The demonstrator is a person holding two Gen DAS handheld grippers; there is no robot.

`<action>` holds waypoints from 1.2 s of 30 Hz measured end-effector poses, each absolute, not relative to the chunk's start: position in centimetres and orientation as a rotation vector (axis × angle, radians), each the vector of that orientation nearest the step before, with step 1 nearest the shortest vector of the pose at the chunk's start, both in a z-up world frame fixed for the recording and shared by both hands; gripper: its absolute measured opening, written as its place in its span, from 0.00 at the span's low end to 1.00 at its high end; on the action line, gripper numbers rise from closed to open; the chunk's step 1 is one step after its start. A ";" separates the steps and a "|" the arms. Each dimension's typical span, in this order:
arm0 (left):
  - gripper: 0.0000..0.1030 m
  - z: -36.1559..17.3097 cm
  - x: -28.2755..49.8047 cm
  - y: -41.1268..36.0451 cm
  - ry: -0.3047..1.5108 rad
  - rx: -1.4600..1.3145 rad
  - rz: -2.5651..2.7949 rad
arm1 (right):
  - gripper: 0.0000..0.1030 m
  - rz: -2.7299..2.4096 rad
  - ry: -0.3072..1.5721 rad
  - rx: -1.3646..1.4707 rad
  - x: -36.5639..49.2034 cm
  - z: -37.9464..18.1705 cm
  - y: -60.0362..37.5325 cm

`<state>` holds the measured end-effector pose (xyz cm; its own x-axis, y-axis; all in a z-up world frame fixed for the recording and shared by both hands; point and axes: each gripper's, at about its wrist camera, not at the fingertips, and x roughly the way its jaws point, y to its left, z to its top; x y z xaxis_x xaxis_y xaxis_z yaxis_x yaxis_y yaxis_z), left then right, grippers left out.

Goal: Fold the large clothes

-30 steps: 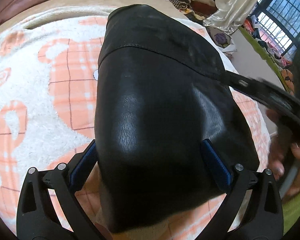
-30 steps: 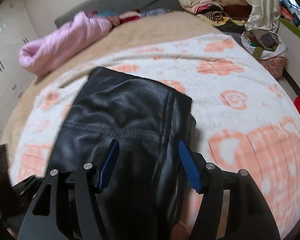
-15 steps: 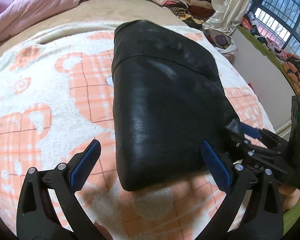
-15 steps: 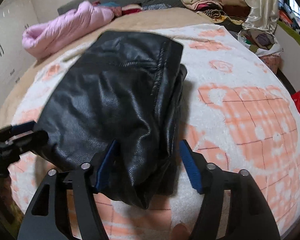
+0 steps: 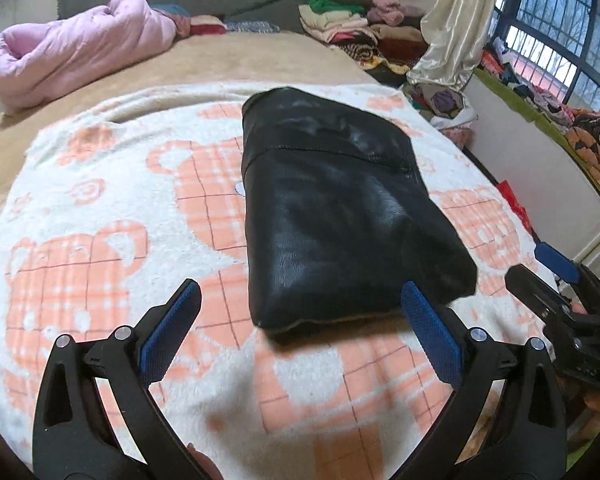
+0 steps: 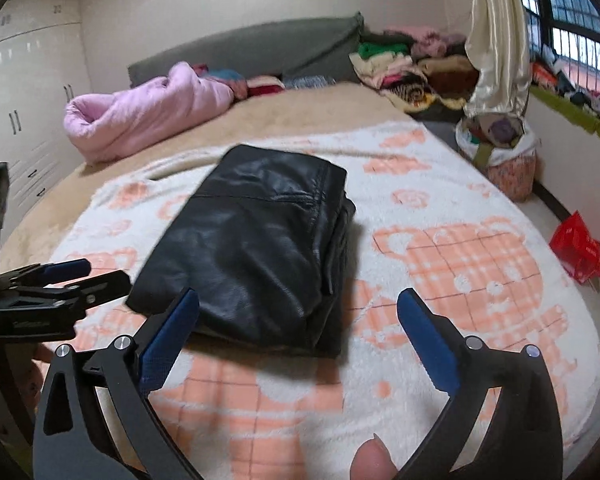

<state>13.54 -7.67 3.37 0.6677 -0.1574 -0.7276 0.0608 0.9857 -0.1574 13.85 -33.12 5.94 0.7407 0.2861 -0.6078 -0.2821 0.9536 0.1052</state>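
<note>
A black leather garment (image 5: 340,208) (image 6: 256,240) lies folded into a thick rectangle on the white and orange blanket (image 5: 100,216) (image 6: 460,264). My left gripper (image 5: 300,300) hangs open just short of the garment's near edge, nothing between its blue pads. My right gripper (image 6: 298,304) is opening wide, its jaws apart and off the garment, whose near edge lies just beyond them. In the left wrist view the right gripper (image 5: 548,272) shows at the right edge. The left gripper (image 6: 88,276) shows at the left of the right wrist view.
A rolled pink quilt (image 5: 76,48) (image 6: 148,108) lies at the bed's far left. Stacks of folded clothes (image 5: 352,24) (image 6: 400,64) sit at the far right by a cream curtain (image 6: 496,36). A basket of laundry (image 6: 500,152) and a red bag (image 6: 576,248) stand on the floor.
Both grippers have pulled back from the garment and let it go. It now lies flat and folded on the blanket. The right gripper's jaws have spread wider.
</note>
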 end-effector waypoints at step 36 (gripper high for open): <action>0.91 1.8 6.3 -6.4 0.781 -0.089 -0.058 | 0.96 0.277 0.674 -0.027 6.3 3.7 -32.1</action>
